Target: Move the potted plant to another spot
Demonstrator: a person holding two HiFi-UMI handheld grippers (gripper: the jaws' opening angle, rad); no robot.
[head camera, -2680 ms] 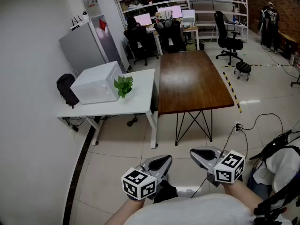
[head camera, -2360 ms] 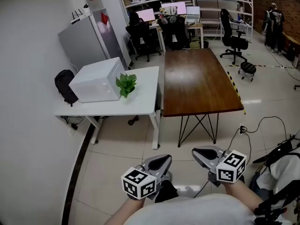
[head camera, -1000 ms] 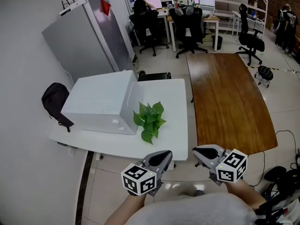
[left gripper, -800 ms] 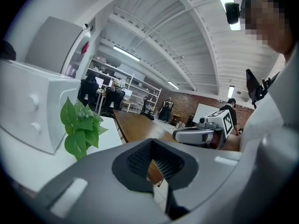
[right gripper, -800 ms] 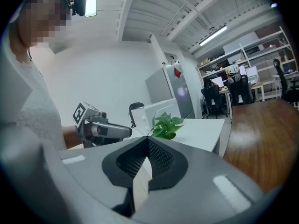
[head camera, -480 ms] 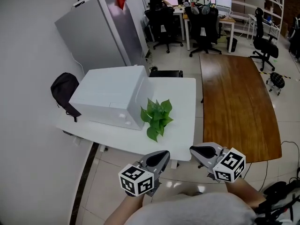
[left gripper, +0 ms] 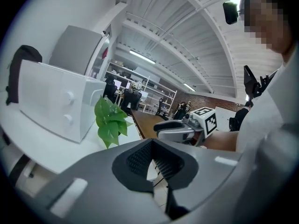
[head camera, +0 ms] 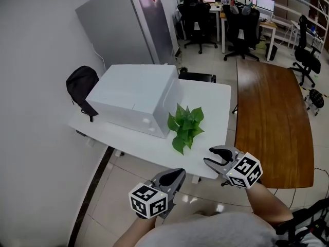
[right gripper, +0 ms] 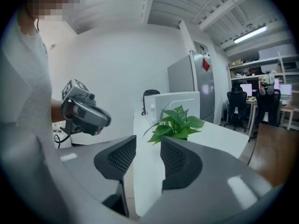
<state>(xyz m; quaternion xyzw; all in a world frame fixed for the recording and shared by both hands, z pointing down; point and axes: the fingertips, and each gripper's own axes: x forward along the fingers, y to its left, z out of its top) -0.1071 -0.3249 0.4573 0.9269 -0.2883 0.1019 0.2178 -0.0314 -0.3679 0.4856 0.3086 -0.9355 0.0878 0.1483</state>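
On the white rectangular table (head camera: 218, 99), the leafy green potted plant (head camera: 186, 127) stands just beside a white box-shaped appliance (head camera: 134, 98). My right claw (head camera: 208, 156), its 2 jaws just opening and empty, faces it, likely to grasp; left claw (head camera: 178, 174) closed.

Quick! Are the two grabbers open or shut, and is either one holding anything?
Left gripper: shut, holding nothing.
Right gripper: open, jaws have just been opening, nothing between them; the plant is farther ahead.
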